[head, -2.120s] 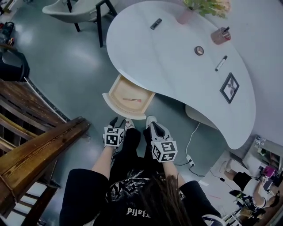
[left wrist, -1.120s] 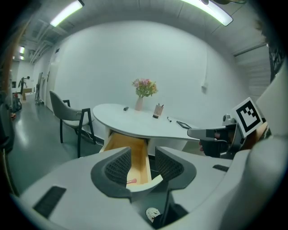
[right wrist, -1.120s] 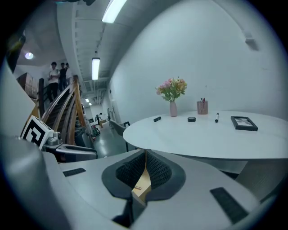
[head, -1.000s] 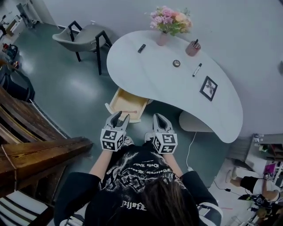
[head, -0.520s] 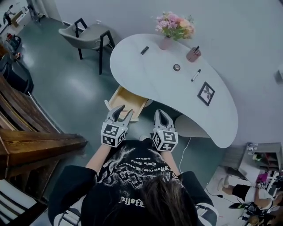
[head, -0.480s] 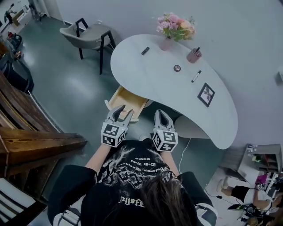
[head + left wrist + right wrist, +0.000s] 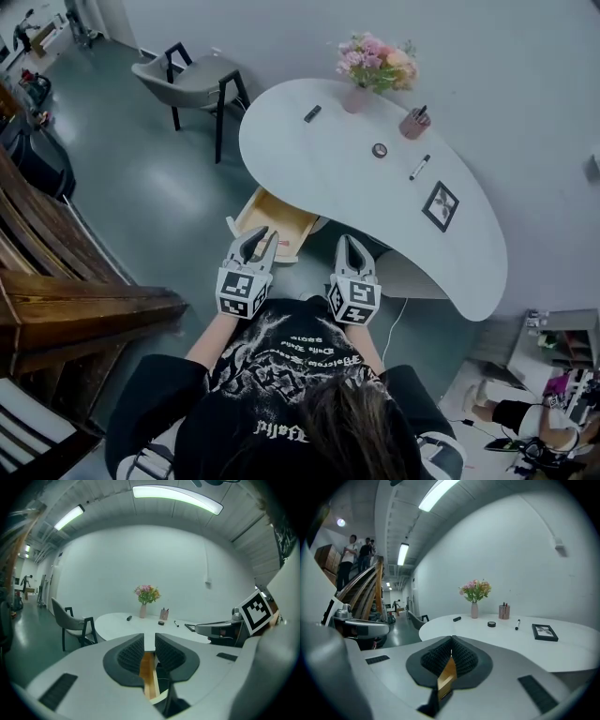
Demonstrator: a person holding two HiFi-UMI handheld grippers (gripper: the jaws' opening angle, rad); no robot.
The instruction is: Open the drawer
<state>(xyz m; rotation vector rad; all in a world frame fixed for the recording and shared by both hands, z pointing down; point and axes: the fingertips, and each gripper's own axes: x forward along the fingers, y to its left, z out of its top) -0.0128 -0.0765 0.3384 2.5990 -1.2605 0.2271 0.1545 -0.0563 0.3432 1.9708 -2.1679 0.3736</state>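
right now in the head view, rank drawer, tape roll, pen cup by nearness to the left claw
1. drawer, open, just ahead of the left claw, closing on nothing
2. tape roll, middle of the table
3. pen cup, its far edge

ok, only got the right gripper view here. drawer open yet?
Observer: Yes. Head view shows the drawer pulled out from under the table.
Operator: Left gripper on it?
Observer: No. The left gripper has nothing between its jaws, which are closing. The drawer shows beyond the gap.
Operator: Where's the drawer from me?
Observer: In the head view it's ahead of the left gripper, left of the right gripper.
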